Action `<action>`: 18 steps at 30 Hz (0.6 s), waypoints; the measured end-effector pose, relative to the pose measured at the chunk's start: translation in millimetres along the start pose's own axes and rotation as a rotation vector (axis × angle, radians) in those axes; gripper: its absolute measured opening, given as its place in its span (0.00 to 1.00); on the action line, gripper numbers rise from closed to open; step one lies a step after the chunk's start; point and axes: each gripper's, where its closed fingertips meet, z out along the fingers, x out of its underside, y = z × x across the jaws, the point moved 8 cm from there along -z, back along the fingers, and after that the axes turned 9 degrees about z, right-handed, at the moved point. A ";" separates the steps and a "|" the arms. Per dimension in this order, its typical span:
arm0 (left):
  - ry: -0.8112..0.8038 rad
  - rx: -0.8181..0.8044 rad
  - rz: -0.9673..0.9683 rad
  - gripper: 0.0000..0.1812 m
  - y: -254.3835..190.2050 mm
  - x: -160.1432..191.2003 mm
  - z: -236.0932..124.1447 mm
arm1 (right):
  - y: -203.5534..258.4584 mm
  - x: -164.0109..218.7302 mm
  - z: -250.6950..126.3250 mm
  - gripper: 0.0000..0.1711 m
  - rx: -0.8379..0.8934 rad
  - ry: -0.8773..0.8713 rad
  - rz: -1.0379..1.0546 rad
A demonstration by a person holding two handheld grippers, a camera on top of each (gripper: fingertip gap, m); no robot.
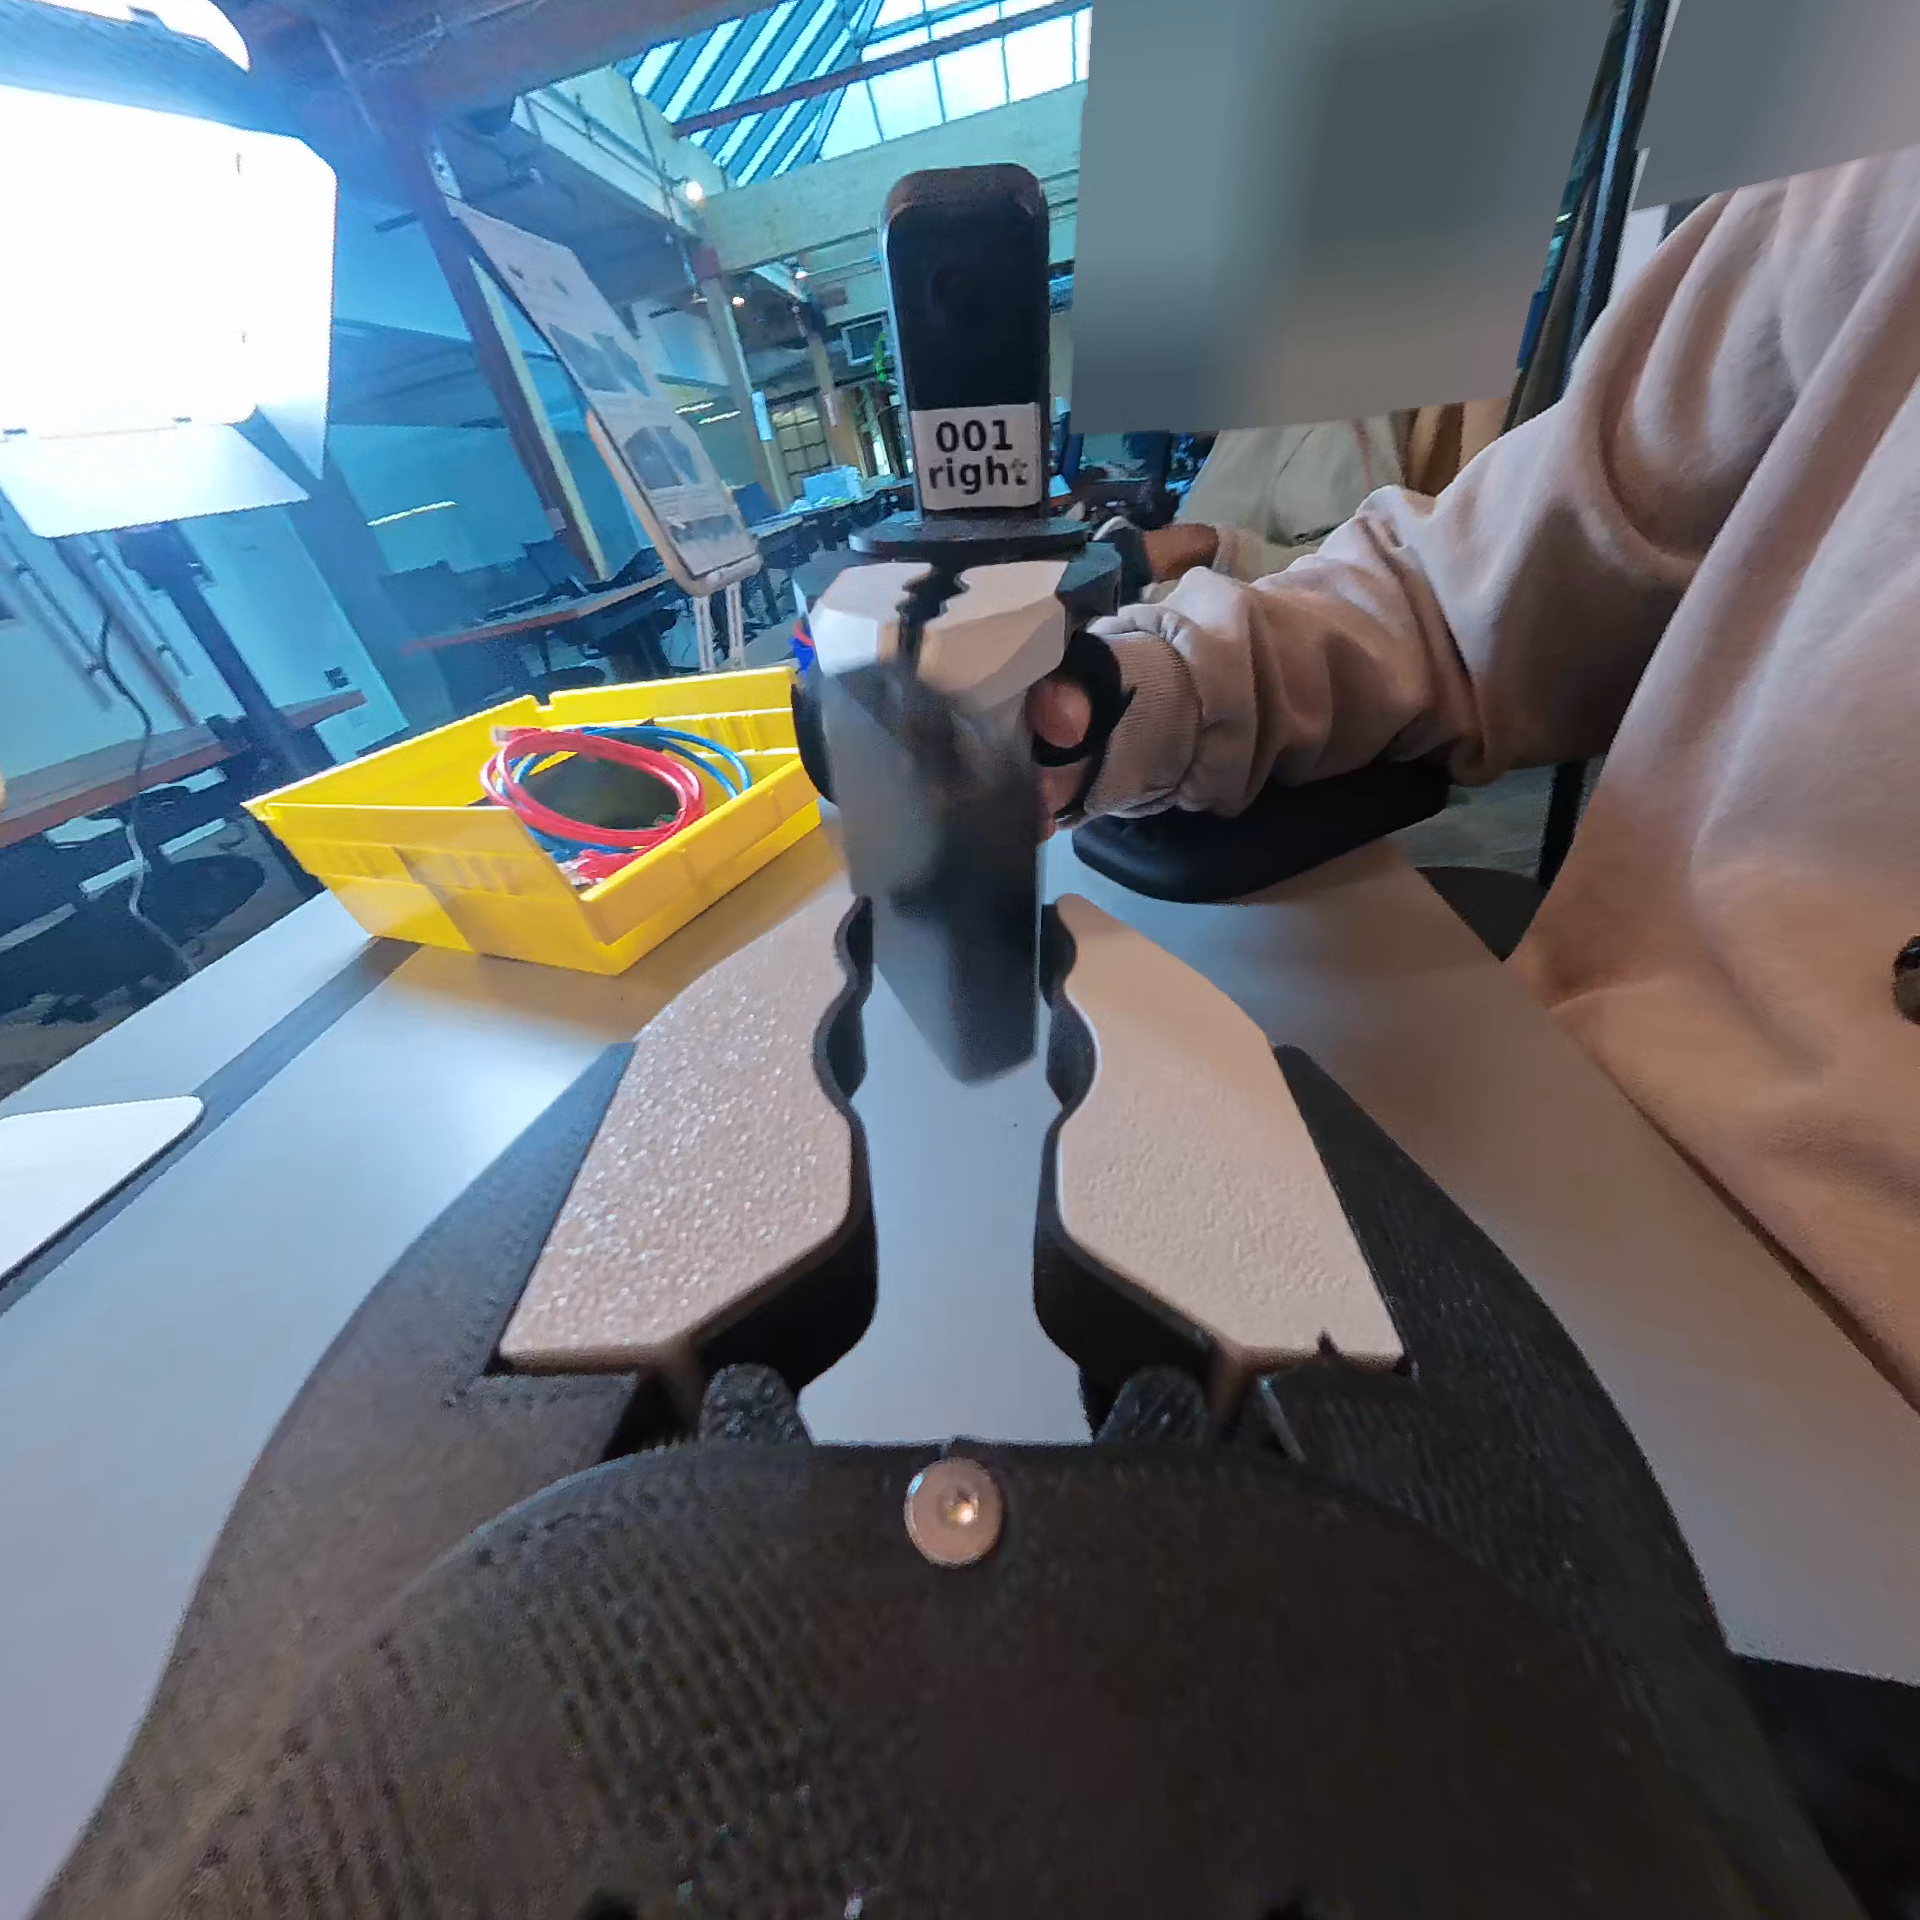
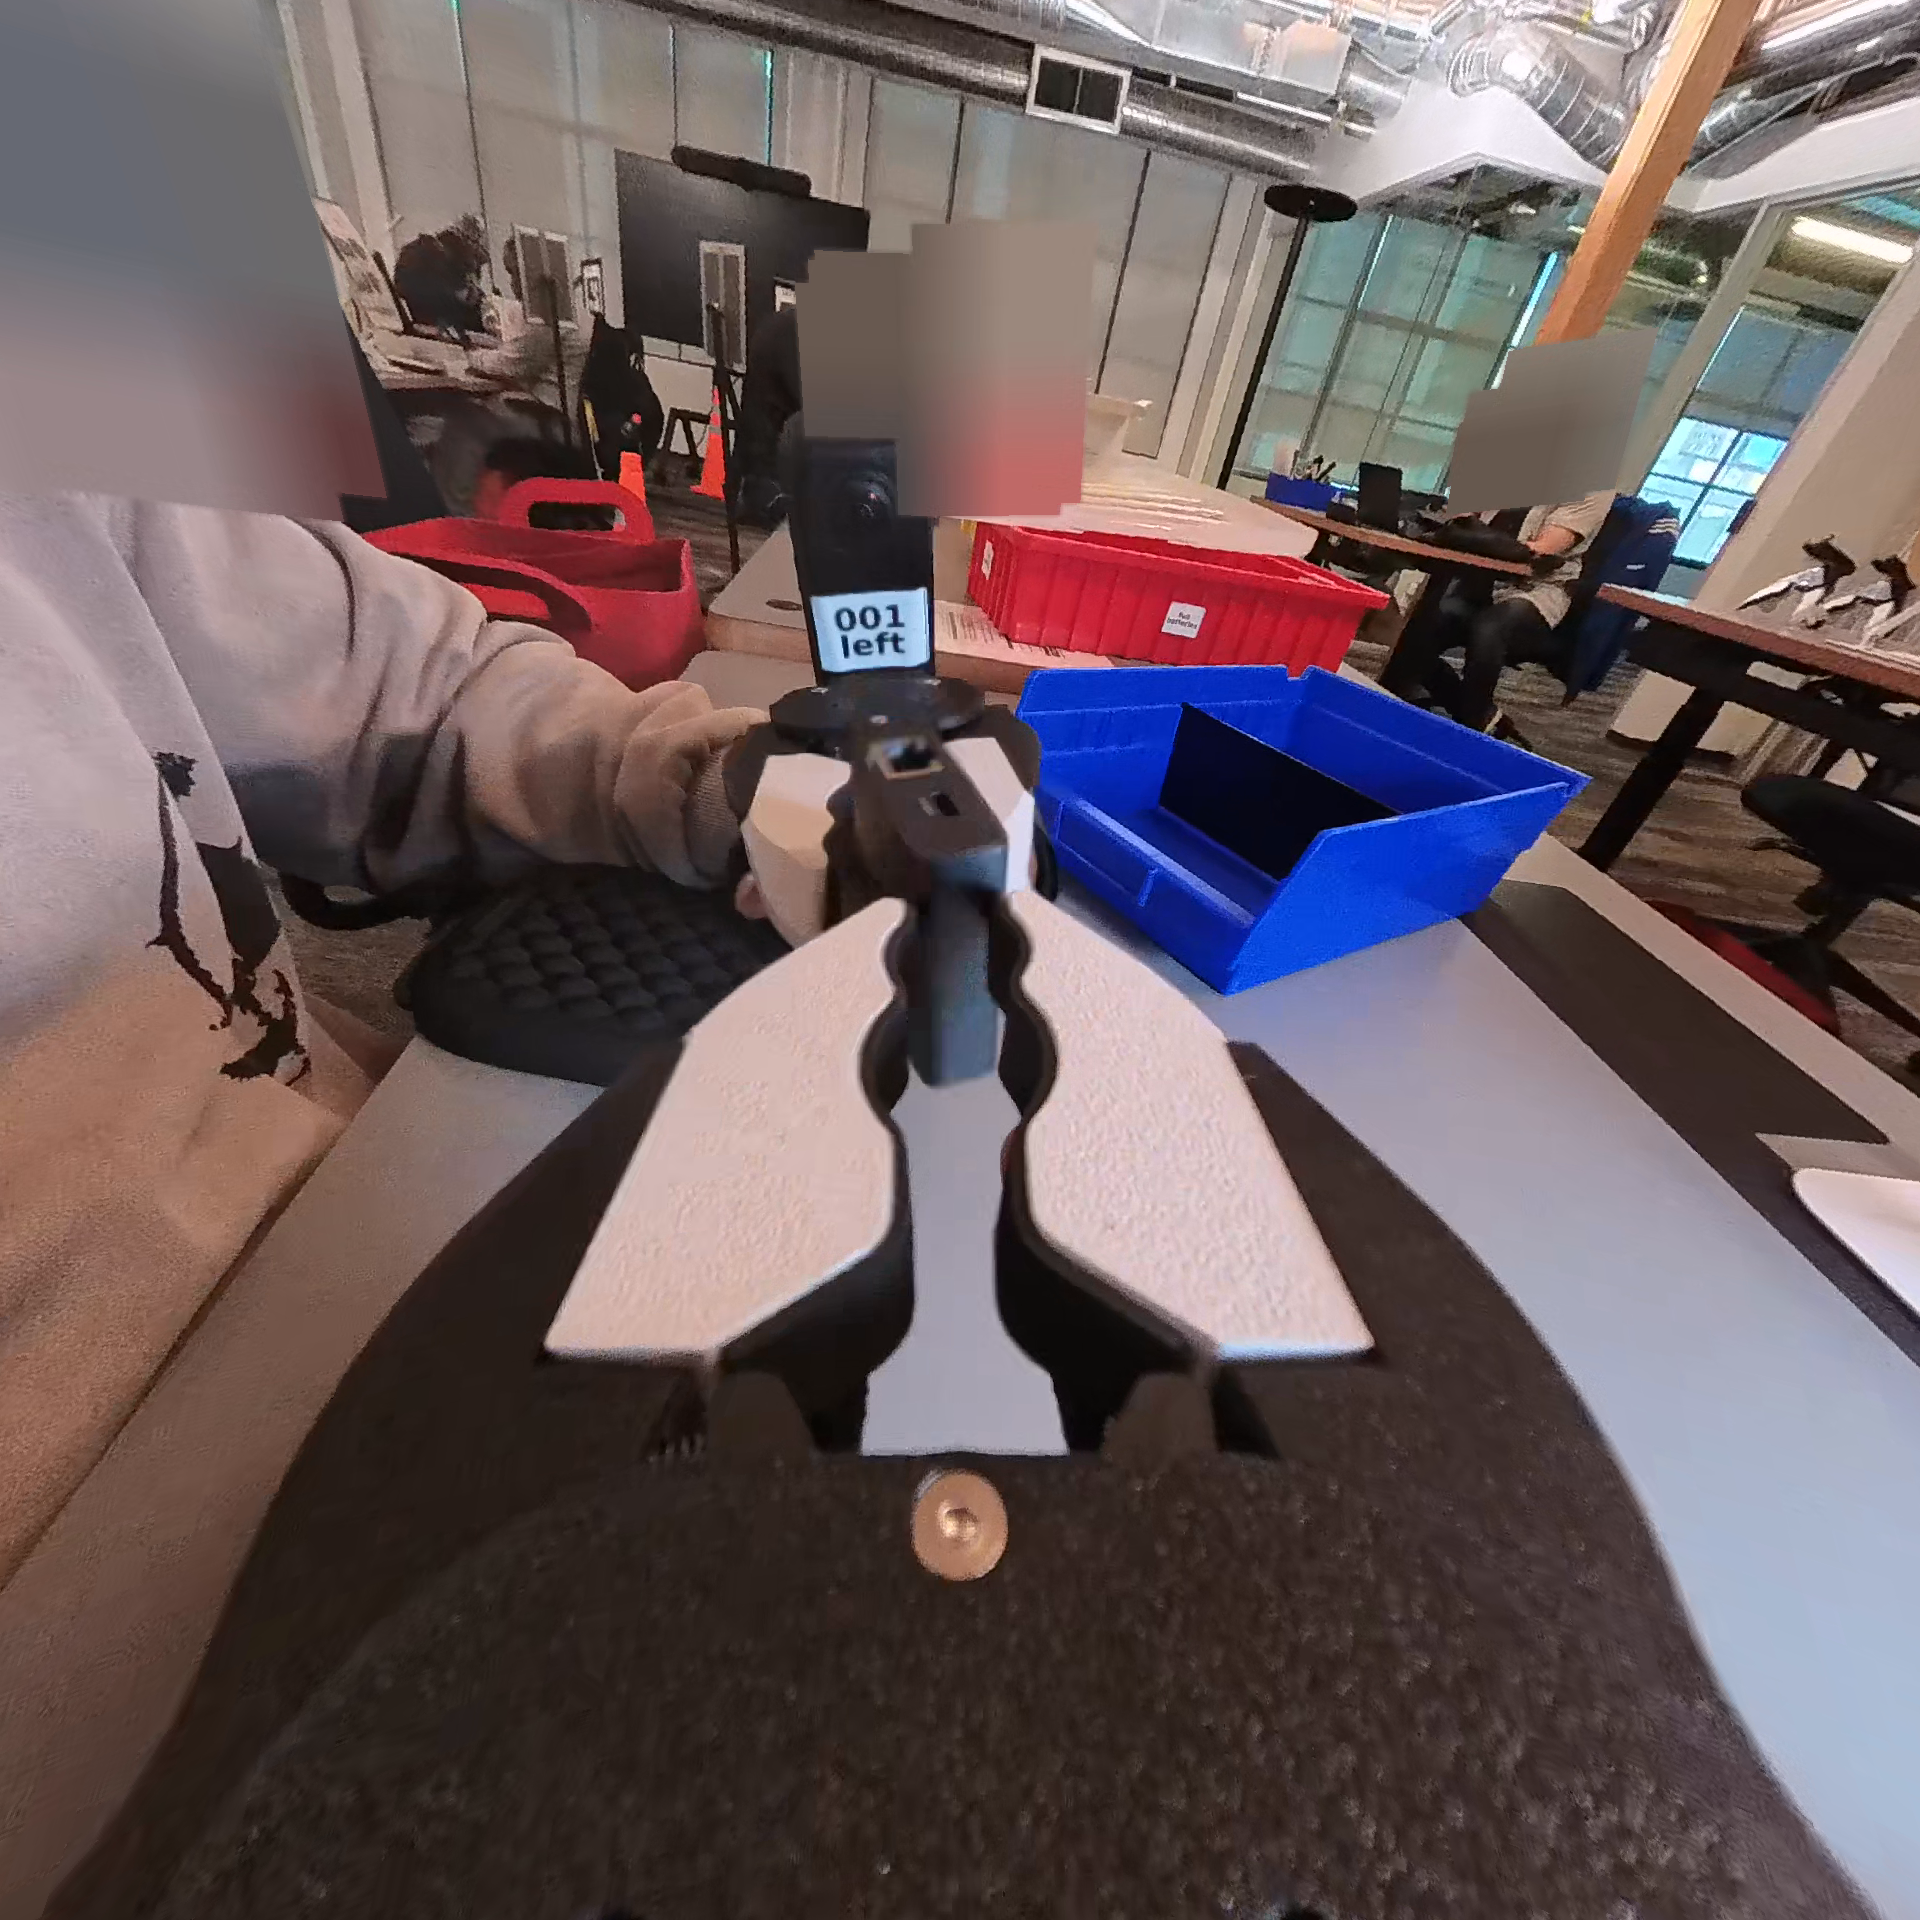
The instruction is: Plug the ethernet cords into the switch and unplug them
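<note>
Left wrist view: left claw [image 1: 961, 920] is closed to a narrow gap on the near end of the switch [image 1: 956, 883]. The right claw [image 1: 940, 634] pinches the far end, so the switch hangs tilted between them above the desk [image 1: 364, 1091]. The frame is smeared around the switch, so it's probably moving.

Risks:
- Each claw only has an end, so any twist or mismatch between the hands could lever it out.
- The ethernet cords [image 1: 603, 779] are red and blue coils in the yellow bin [image 1: 416, 831], well apart and none plugged in. One claw must let go to fetch one, and the switch could then pivot in the other.

The desk is smooth grey laminate and likely slippery. Behind it is an open workshop with a skylight and a bright lamp.

Right wrist view: same grip from the other end, with the right claw's fingers snug on the switch. Ports face up at the left claw's end. A blue bin [image 2: 1299, 935] sits just beside it and a red bin [image 2: 1143, 603] is farther back. The room is an office with desks and seated people.
</note>
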 end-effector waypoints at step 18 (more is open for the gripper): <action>0.251 -0.009 0.151 0.11 -8.0 6.5 12.0 | 8.4 35.7 24.4 0.20 0.045 0.446 -0.254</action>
